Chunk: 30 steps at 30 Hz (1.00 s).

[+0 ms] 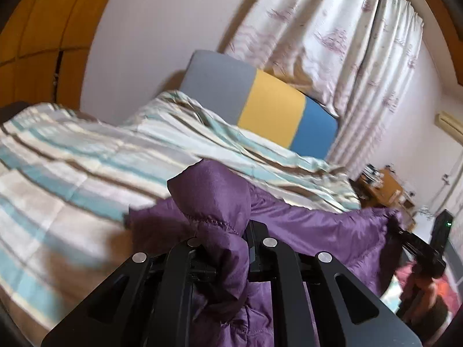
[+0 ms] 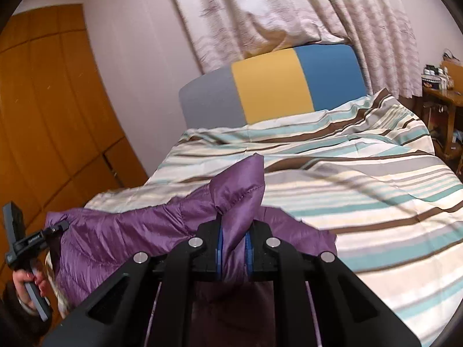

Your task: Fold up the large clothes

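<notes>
**Trainee:** Where is the jacket (image 1: 303, 225), and why is it held like that?

**Operator:** I have it lifted above the striped bed cover (image 1: 72, 156), stretched between my two tools. The left tongs (image 1: 228, 248) are clamped on a bunched tuft along one end of the jacket's edge; the right tongs (image 2: 233, 245) are clamped on a similar tuft at the other end. I judge that holding two spread points lets the padded cloth hang flat, so it can be laid out on the bed for the first fold.

**Trainee:** What does the left view give you that the right does not?

**Operator:** It shows the span of purple cloth running off to the other tool at the far right, with the curtain (image 1: 332, 43) and a wooden side table (image 1: 385, 190) behind. The image is blurred, so the cloth's lower hem cannot be judged.

**Trainee:** And the right view?

**Operator:** It shows the left hand (image 2: 27, 284) gripping its handle, the quilted body of the jacket sagging between the tools, and the headboard (image 2: 272, 86) and wardrobe (image 2: 58, 115) squarely. It also shows the blue pads (image 2: 220, 245) pressed against the cloth, confirming that grip.
</notes>
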Tool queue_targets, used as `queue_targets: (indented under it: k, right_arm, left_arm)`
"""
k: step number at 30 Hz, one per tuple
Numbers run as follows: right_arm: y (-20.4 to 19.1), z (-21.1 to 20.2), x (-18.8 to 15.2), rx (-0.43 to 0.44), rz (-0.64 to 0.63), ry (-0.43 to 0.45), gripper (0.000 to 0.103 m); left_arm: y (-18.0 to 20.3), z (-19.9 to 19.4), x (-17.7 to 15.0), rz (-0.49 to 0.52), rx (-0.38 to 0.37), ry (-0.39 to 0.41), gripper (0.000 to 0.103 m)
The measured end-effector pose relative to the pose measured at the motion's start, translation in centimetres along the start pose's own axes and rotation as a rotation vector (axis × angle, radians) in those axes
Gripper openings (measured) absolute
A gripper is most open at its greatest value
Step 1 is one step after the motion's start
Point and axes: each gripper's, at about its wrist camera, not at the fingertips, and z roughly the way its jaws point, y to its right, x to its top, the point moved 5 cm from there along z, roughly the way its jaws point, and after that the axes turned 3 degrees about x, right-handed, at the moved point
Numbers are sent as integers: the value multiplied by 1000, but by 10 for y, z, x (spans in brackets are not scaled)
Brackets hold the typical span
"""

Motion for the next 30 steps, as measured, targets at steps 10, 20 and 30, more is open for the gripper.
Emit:
queue_targets:
  k: [10,20,30]
  right_arm:
    - [40,98,4,-122,47,-4,11]
    - [60,177,-29,-251,-73,-90,11]
    - [90,219,-56,-333,-20,-266,17]
  left_arm:
    - [-10,93,12,57,205,46,10]
    - [-36,153,-9,49,297,-33,10]
    - [-49,200,-30,27,327,-205,12]
